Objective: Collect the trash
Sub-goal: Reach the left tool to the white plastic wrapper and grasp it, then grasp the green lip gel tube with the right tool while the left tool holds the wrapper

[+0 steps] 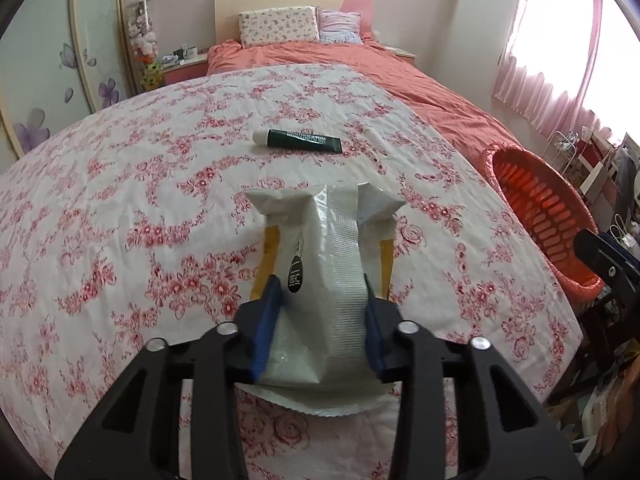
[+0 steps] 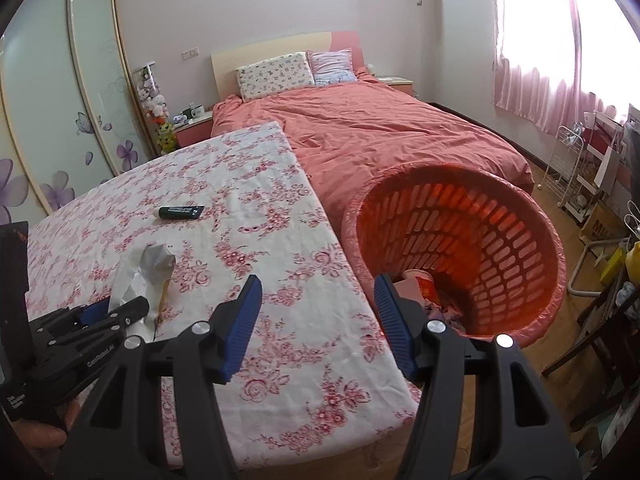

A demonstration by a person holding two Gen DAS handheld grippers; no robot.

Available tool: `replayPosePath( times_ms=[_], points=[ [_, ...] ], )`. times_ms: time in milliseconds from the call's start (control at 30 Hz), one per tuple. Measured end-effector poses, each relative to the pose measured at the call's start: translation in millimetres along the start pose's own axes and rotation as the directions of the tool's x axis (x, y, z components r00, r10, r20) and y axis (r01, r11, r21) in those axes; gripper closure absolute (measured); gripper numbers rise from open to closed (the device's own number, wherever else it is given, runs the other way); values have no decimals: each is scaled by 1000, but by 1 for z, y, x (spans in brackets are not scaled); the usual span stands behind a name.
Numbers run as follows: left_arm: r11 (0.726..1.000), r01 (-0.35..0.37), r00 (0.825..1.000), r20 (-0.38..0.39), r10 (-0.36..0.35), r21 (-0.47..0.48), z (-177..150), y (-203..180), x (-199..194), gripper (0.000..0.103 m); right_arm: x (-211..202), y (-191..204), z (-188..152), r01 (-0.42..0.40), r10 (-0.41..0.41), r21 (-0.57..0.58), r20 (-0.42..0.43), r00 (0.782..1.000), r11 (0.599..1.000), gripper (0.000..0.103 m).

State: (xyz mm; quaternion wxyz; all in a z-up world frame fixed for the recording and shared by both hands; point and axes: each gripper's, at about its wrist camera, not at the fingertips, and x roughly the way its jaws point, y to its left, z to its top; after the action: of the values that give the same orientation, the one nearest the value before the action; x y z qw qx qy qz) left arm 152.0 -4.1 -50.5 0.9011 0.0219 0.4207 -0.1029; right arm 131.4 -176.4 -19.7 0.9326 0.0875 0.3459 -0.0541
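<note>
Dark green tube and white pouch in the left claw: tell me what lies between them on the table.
Nothing: only bare floral tablecloth separates the dark green tube from the white pouch. Both wrist views show it, the left most clearly.

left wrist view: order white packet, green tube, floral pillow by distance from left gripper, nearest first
1. white packet: pinched between the jaws of the left gripper, on the floral cloth.
2. green tube: beyond the packet, lying farther up the cloth.
3. floral pillow: far end of the bed, against the headboard.
</note>
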Motion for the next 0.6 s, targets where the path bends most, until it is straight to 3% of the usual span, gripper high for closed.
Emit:
replayPosePath(
  times_ms=[133,467,600],
  points=[
    [1000,-5,1000,9,5,-7,5,7,0,88,3,6,2,-8,8,-13,-1,1000,1000,45],
    [992,-61,997,40,65,-113,26,67,-5,89,20,38,19,-52,52,-63,-2,999,997,45],
    [982,-98,993,48,107,-161,33,98,-7,89,36,64,31,-101,100,-96,-12,995,990,51]
  ],
)
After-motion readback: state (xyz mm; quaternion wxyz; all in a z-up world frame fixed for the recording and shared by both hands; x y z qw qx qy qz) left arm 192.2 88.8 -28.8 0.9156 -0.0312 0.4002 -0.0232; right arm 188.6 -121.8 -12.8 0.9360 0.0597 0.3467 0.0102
